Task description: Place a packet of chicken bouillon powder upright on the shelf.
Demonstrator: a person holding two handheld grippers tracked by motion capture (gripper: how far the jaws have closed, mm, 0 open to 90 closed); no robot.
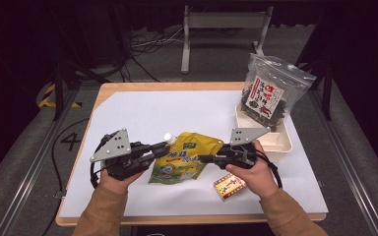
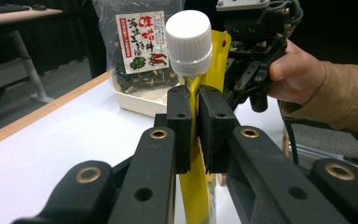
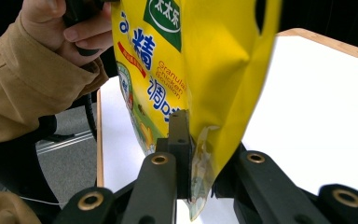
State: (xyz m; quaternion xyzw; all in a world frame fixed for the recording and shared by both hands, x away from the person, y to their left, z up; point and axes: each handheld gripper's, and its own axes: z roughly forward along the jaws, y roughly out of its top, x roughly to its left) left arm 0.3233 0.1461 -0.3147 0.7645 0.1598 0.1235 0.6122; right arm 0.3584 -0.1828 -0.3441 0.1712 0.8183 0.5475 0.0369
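A yellow spouted pouch with a white screw cap is held between my two grippers over the white table. My left gripper is shut on the pouch's edge just below the cap; the left gripper view shows the pads pinching the thin yellow film. My right gripper is shut on the opposite edge of the pouch; in the right gripper view one pad presses the crinkled seam.
A cream tray at the right holds an upright clear bag of dried seaweed. A small red and yellow box lies near the front edge, under my right hand. The white table cover stretches to the left and back.
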